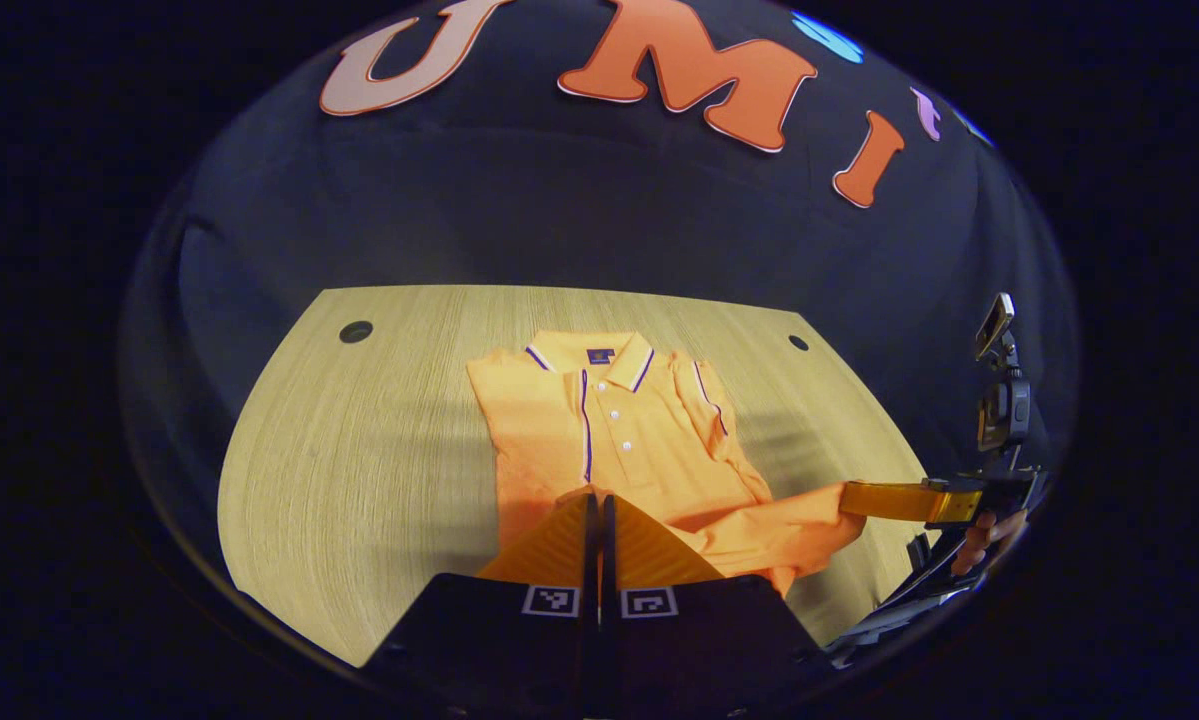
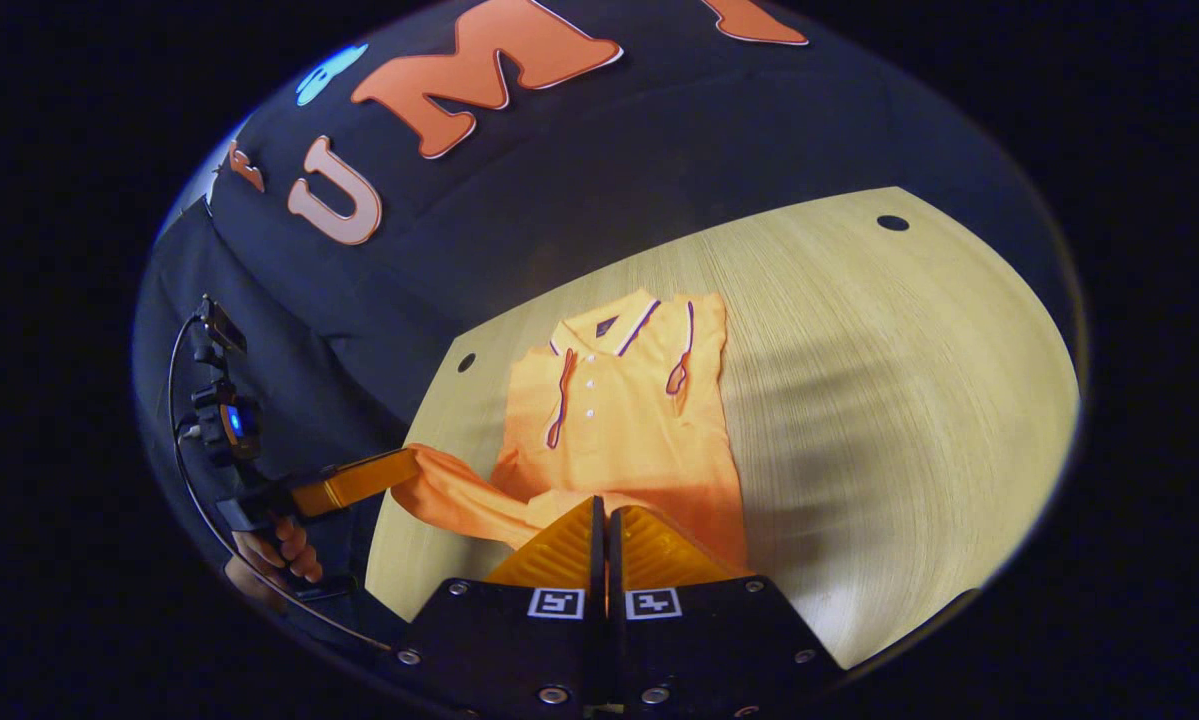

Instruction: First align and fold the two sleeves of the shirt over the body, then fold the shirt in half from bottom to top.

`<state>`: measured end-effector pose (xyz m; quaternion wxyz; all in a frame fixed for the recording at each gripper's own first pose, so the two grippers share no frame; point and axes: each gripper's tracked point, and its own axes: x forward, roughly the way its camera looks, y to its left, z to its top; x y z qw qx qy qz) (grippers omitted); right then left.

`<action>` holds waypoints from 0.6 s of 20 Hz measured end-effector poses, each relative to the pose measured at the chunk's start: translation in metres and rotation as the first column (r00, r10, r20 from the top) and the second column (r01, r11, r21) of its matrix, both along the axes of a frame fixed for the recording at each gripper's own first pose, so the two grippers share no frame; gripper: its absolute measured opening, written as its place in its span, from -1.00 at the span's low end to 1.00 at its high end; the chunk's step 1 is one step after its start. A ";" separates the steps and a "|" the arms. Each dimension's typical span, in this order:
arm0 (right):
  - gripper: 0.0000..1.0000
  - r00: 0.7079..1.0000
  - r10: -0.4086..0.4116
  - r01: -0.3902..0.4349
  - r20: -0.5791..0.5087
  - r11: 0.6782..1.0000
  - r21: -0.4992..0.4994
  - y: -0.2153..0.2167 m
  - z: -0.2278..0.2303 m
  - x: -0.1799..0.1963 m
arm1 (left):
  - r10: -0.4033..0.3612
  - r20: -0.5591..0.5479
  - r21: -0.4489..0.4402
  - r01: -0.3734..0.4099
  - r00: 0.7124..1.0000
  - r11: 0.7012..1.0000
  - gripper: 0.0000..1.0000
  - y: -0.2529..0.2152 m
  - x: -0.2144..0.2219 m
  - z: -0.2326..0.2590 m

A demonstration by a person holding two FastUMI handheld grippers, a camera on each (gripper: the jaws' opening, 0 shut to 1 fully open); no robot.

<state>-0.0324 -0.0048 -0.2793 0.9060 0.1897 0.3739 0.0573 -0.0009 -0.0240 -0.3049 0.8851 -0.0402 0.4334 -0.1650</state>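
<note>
An orange polo shirt [image 1: 649, 440] with purple trim lies on the wooden table [image 1: 359, 450], collar at the far end and both sleeves folded over the body. My left gripper [image 1: 599, 500] is shut on one corner of the bottom hem. To the right, my right gripper [image 1: 849, 497] grips the other hem corner, pulled out sideways. In the right gripper view the shirt [image 2: 619, 430] stretches away from my right gripper [image 2: 604, 505], which is shut on the hem. The left gripper [image 2: 409, 462] holds the opposite corner off the table's left edge.
Round cable holes [image 1: 356, 331] [image 1: 798, 343] mark the table's far corners. Bare wood [image 2: 909, 380] spreads wide beside the shirt. A person's hand [image 2: 279, 550] holds the left gripper's handle, with a cable looping behind it. The dark cloth wall stands behind the table.
</note>
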 end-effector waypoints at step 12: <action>-0.98 0.997 -0.081 0.079 -0.005 0.989 -0.125 -0.038 -0.003 0.177 | -0.037 0.003 0.016 0.037 0.999 0.999 -0.99 0.009 0.162 -0.053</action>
